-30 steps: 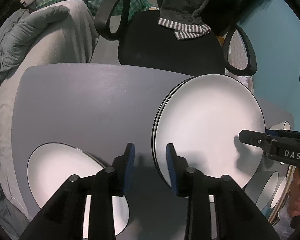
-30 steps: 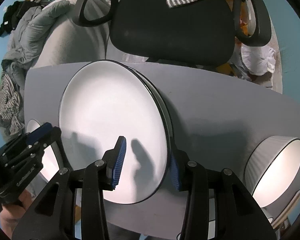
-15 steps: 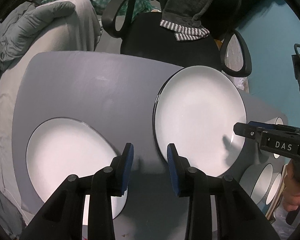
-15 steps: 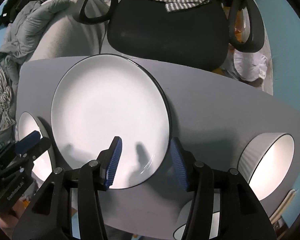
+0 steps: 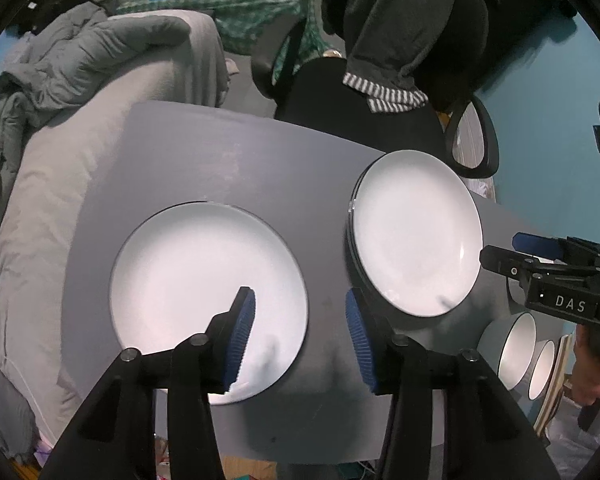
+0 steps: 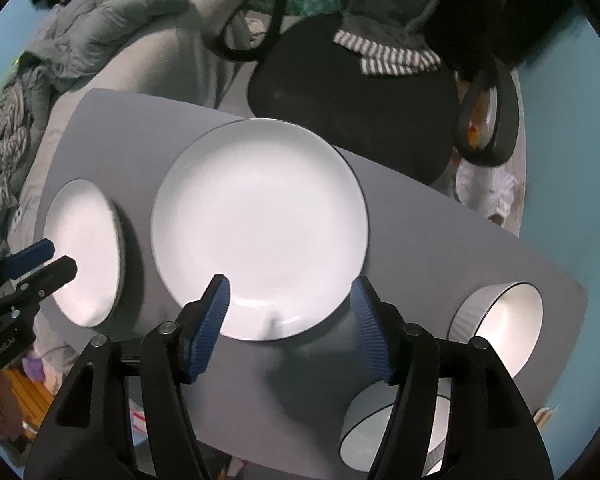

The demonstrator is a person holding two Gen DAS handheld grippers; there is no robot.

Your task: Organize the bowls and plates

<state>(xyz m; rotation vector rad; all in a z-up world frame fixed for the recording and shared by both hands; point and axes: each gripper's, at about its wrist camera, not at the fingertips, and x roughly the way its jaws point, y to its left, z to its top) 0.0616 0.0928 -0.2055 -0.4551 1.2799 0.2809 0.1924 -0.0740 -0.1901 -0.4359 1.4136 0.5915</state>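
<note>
A single white plate (image 5: 204, 292) lies on the grey table (image 5: 228, 176) at the left; it also shows in the right wrist view (image 6: 84, 252). A stack of white plates (image 5: 416, 232) lies to its right, central in the right wrist view (image 6: 260, 224). Two grey ribbed bowls (image 6: 500, 320) (image 6: 396, 428) stand at the table's right end. My left gripper (image 5: 298, 336) is open and empty, above the single plate's right rim. My right gripper (image 6: 290, 328) is open and empty, above the stack's near rim.
A black office chair (image 6: 352, 92) with clothes draped on it stands behind the table. A bed with grey covers (image 5: 100, 80) lies along the table's left side. A teal wall (image 5: 548, 80) is at the right.
Both grippers have opened wider and pulled up and back from the table. The left gripper has shifted from the stack toward the single plate. The plates have not moved.
</note>
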